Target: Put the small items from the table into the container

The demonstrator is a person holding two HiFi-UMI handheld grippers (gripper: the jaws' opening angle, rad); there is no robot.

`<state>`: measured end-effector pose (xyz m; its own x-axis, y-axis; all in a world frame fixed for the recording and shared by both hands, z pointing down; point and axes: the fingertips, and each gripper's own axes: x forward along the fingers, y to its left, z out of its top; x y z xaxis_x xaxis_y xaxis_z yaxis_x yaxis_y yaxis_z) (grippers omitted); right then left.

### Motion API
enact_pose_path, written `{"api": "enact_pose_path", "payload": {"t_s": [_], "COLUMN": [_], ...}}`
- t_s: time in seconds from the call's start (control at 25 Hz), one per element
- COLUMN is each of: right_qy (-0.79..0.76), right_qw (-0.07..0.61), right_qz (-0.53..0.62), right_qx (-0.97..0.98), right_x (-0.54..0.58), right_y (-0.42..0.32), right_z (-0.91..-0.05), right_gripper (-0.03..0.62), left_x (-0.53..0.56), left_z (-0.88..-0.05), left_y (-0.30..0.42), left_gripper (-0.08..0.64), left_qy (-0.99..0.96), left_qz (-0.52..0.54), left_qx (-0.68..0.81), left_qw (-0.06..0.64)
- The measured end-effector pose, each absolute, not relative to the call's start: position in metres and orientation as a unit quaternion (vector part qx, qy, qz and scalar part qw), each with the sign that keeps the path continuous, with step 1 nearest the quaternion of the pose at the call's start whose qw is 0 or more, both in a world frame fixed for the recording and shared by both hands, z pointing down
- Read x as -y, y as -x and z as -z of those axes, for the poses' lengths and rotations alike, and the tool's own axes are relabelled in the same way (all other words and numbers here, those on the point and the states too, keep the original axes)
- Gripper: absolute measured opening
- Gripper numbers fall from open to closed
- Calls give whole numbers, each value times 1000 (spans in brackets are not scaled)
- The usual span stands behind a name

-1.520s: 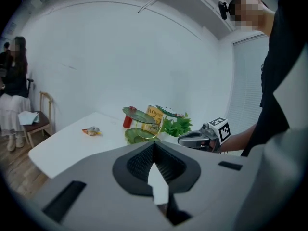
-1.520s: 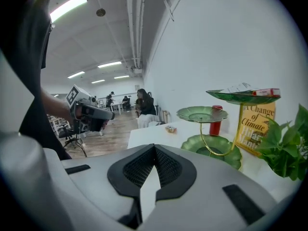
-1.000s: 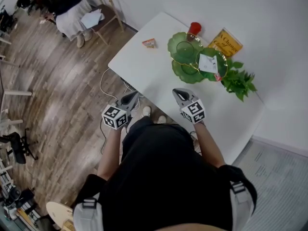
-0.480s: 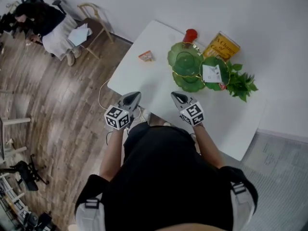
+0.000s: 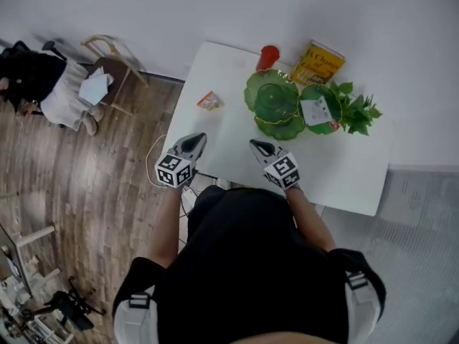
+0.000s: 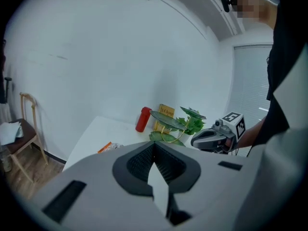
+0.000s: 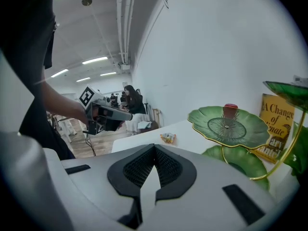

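Both grippers have drawn closer to the things on the table since a second ago. Back then the left gripper hung over the wooden floor, short of the table's corner. Now its tip is at the near left corner of the white table. The right gripper sits over the near edge, closer to the green dishes than it was.

Each gripper's own view shows its jaws pressed together, the ribbed pads meeting at the tip with nothing between them. The two grippers point roughly side by side toward the far wall, well apart from each other.

A small orange packet lies on the bare left part of the table. It is ahead of the left gripper, clear of it, and just left of the container. The container is a stand of green leaf-shaped dishes with gold rims, set toward the far side of the table. A white item lies in its right-hand dish.

Behind the dishes stand a red can and a yellow book, both close to the wall. A leafy green plant sits to the right of the dishes.

Off to the left, on the floor, are a wooden chair and a seated person.
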<state>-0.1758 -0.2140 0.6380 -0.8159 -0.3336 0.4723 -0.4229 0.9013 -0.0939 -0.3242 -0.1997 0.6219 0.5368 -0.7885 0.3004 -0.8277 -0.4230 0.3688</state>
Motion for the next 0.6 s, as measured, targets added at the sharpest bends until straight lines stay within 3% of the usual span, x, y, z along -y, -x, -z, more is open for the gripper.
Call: {"api": "enact_pose_path", "payload": {"t_s": [0.6], "right_qy": [-258], "right_qw": [243], "right_qz": [-126], "right_qx": [927], "right_x": [235], "right_y": [166], "right_z": [-653], "right_gripper": [21], "left_x": [305], "left_z": [-673], "left_y": [333], "left_gripper": [2], "left_qy": [-866], "left_qz": [-117], "left_qx": [432], "left_qw": [224]}}
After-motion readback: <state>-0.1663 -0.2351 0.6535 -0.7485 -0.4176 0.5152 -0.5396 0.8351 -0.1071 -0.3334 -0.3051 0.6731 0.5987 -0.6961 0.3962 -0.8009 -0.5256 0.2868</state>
